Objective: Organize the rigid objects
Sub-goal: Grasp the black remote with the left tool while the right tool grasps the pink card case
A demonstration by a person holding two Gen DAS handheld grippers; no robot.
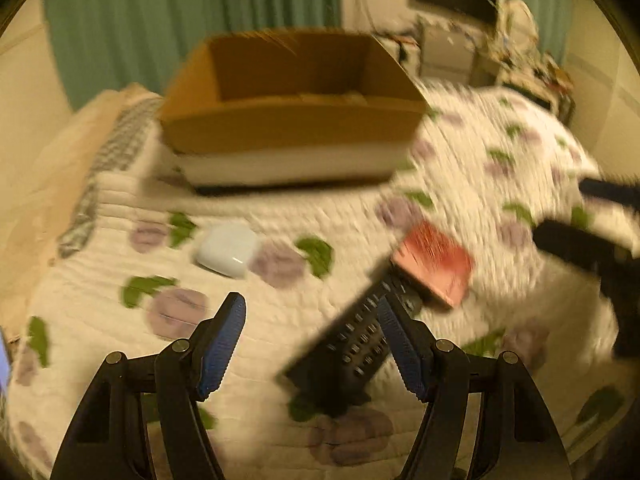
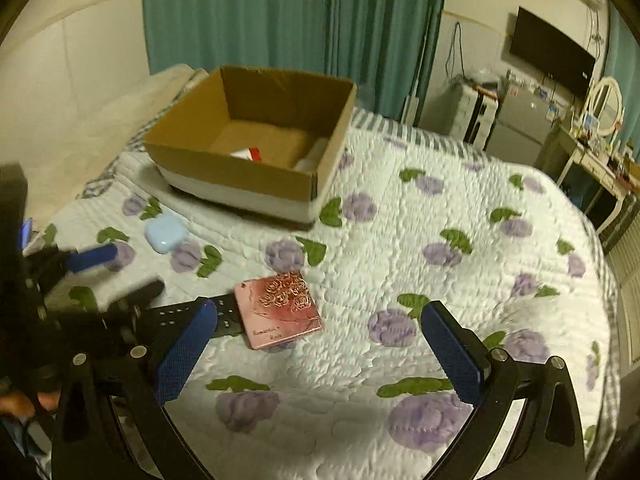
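Observation:
A black remote (image 1: pixel 352 344) lies on the flowered quilt (image 1: pixel 480 152), one end under a pink patterned box (image 1: pixel 434 264). My left gripper (image 1: pixel 310 302) hovers open over the remote, whose body sits by the right-hand pad and touches neither pad. In the right wrist view, the pink box (image 2: pixel 280 308) lies between the wide-open fingers of my right gripper (image 2: pixel 320 312), untouched, with the remote (image 2: pixel 180 316) to its left. A white earbud case (image 1: pixel 226 250) rests further left. An open cardboard box (image 2: pixel 256 140) stands at the back of the bed.
The cardboard box holds a red-and-white item (image 2: pixel 248 154) and something white (image 2: pixel 310 158). Each gripper shows in the other's view: left gripper (image 2: pixel 120 276), right gripper (image 1: pixel 560 210). Green curtains (image 2: pixel 280 12) hang behind; a desk and mirror (image 2: pixel 604 108) stand right of the bed.

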